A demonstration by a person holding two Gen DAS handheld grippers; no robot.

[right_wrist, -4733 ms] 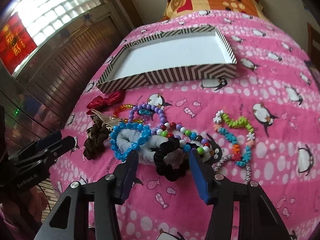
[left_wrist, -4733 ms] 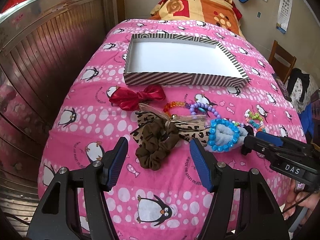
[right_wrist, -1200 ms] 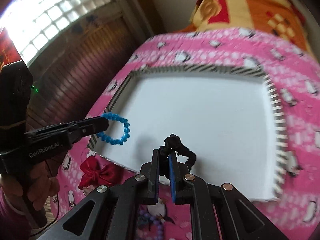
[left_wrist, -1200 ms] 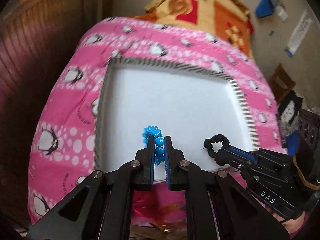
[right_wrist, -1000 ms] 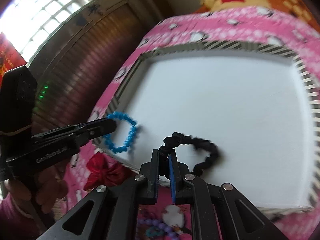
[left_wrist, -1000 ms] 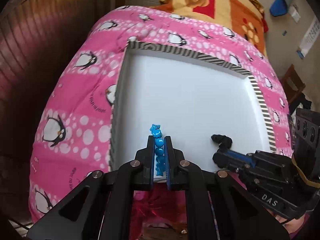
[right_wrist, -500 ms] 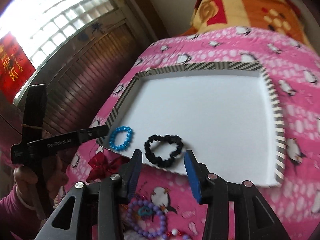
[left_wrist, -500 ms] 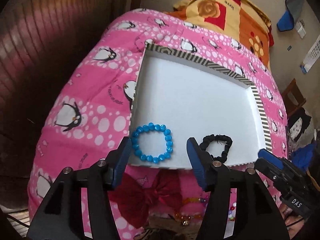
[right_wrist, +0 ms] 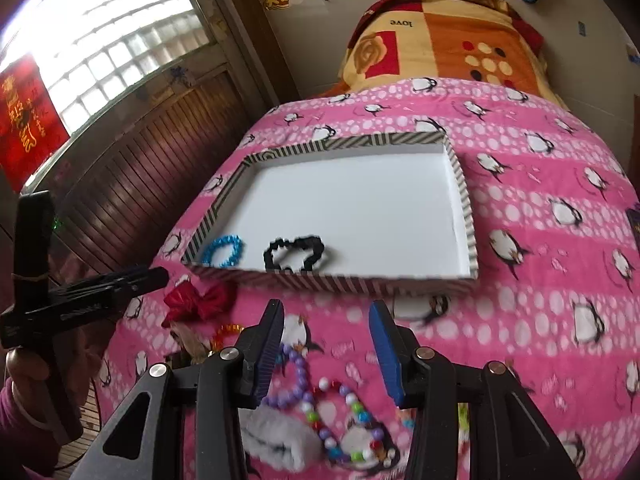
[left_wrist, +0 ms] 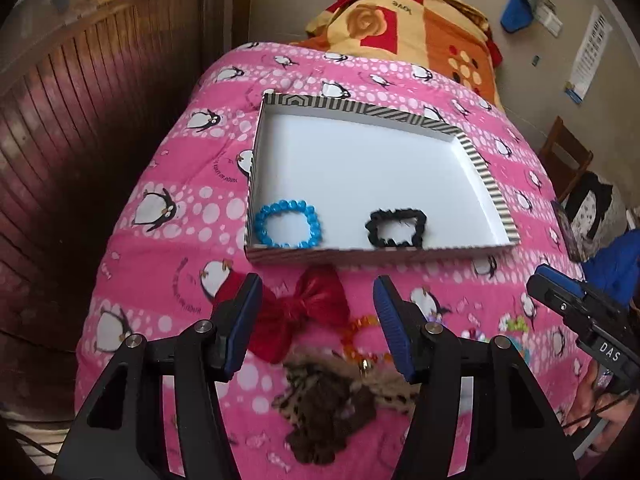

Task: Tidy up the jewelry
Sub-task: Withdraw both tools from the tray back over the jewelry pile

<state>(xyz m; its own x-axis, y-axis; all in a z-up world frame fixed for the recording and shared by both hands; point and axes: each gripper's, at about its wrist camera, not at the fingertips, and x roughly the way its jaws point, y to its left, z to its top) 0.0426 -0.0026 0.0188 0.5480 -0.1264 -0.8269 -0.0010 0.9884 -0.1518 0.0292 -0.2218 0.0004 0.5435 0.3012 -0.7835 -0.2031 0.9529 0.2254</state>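
Both tongs, left (left_wrist: 316, 322) and right (right_wrist: 326, 350), have let go and backed off, leaving the blue bracelet (left_wrist: 287, 229) and black scrunchie (left_wrist: 396, 227) in the striped box (left_wrist: 486, 178), so two pieces are sorted.

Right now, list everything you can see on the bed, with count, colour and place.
tray: one, striped walls, white floor, mid-bed
blue bracelet: one, in tray, near-left corner
black scrunchie: one, in tray, near edge, right of the bracelet
red bow: one, on the quilt just outside the tray
orange bracelet: one, right of the bow
brown scrunchie: one, nearest, on a leopard-print piece
purple bracelet: one, near edge
multicolour beads: one strand, beside it
quilt: pink, penguins
left gripper: jaws open, empty
right gripper: jaws open, empty
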